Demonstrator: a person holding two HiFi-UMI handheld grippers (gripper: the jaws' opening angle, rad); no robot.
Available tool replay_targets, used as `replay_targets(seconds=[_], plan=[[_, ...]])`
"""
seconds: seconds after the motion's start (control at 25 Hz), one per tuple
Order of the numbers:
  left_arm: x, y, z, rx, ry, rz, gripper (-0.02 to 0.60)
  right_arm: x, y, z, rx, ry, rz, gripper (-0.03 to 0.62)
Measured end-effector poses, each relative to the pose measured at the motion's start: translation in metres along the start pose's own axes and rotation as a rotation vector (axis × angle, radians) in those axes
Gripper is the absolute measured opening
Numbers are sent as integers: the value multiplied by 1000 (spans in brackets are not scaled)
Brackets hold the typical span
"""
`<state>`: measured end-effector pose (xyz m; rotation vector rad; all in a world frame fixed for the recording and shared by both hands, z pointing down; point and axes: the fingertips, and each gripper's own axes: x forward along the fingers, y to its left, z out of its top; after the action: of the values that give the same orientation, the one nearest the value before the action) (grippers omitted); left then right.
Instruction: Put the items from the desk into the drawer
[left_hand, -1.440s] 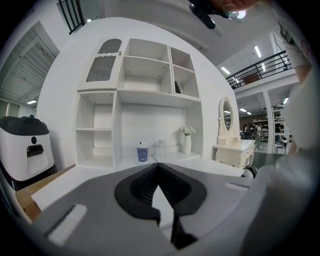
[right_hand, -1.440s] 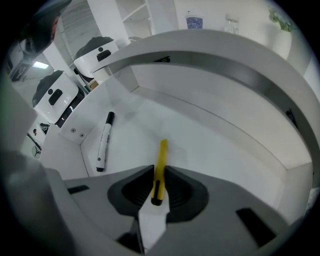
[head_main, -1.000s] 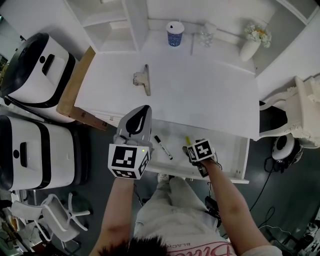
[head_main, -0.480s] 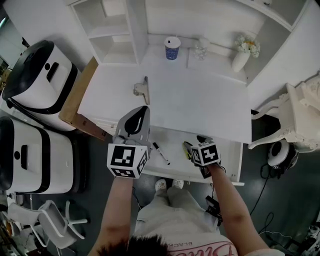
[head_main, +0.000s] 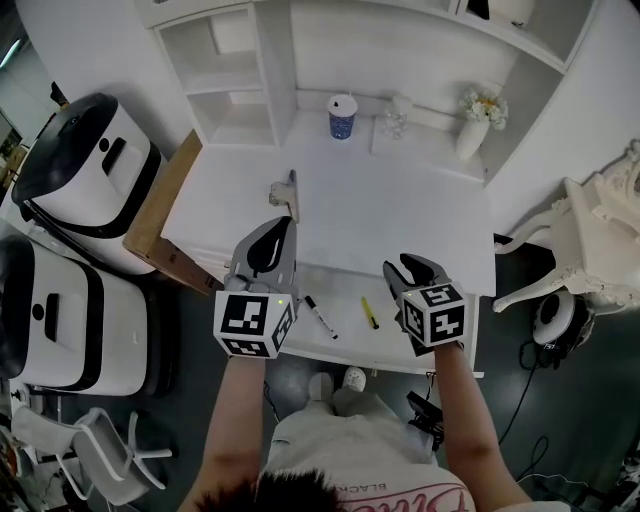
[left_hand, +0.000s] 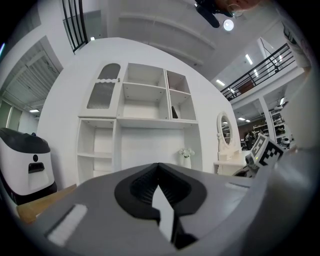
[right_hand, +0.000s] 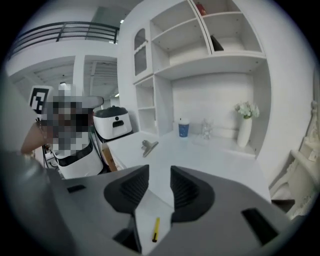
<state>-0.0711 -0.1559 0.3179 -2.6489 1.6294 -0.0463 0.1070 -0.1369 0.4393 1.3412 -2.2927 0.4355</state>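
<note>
The desk's drawer (head_main: 345, 292) stands pulled out, and a black marker (head_main: 320, 316) and a yellow pen (head_main: 369, 313) lie in it. A metal clip (head_main: 285, 188) rests on the white desk (head_main: 400, 210) at its left rear. My left gripper (head_main: 284, 224) hovers over the desk's front edge near the clip, shut and empty (left_hand: 159, 167). My right gripper (head_main: 412, 266) hangs above the drawer's right half. Its jaws have just been closing, but a gap remains and nothing is between them (right_hand: 160, 175). Through that gap the yellow pen (right_hand: 156, 229) shows below, and the clip (right_hand: 149, 145) lies farther off.
A blue cup (head_main: 342, 115), a glass (head_main: 397, 117) and a vase of flowers (head_main: 470, 128) line the desk's back under white shelves. Two white-and-black machines (head_main: 90, 165) and a wooden board (head_main: 160, 215) stand to the left. A white chair (head_main: 590, 240) is at the right.
My right gripper has lifted out of the drawer, leaving the yellow pen lying there, and its jaws have narrowed. My left gripper has risen a little.
</note>
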Motion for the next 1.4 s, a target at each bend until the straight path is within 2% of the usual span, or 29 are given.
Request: replay_targets(seconds=[0.12,0.28,0.52,0.68,1.0,1.2,1.4], plan=[[-2,1,4,-1,-10,15,9,-23,-4,28,-39,-125,-46,68],[-1,3,19,15,-36,28,9,-54,-11,70,-113,-282,-110,11],[3,7,49,48,-87,61,9,-99,-19,136,-156,-482,-178,8],[-1,5,63,67,-113,79,9,-125,-21,166,-169,-577,-197,8],[-8,9,74,93,-147,105,9,-136,-23,183,-214,-610,-221,8],[-12,32,69,84,-143,116,9,-116,-13,182,-210,-570,-222,8],[-15,66,59,83,-119,94,9,-86,9,185,-187,-535,-230,8]])
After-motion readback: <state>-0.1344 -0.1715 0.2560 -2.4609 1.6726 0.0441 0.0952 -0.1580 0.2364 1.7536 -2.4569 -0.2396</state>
